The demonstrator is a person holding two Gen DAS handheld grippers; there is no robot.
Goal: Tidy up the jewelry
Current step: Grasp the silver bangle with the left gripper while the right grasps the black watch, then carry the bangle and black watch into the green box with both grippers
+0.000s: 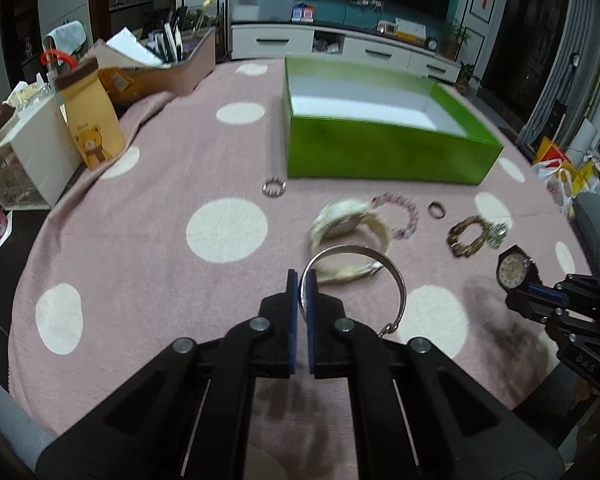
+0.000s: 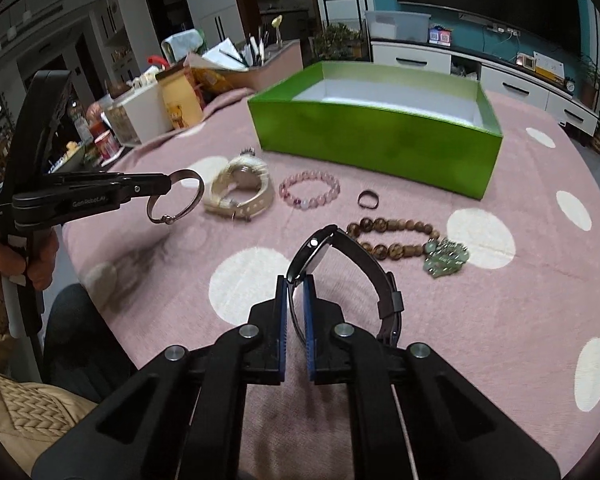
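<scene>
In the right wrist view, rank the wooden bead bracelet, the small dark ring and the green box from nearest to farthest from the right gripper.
Measured from the right gripper, shut on the black watch:
1. Wooden bead bracelet, just beyond the watch, to the right.
2. Small dark ring, farther back, near the middle of the pink cloth.
3. Green box, at the back, open and upright.

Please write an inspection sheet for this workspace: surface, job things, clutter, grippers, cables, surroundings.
Surface: pink cloth with white dots, wrinkled at its far left.
Job's things: open green cardboard box looks empty; cream strap watch, pink bead bracelet, brown wooden bead bracelet, small dark ring lie in front of it.
Clutter: yellow bear-print bag, white storage drawers.
Grippers: left gripper shut on silver bangle; right gripper shut on black wristwatch.
Cables: nothing seen.
Surroundings: white TV cabinet.
</scene>
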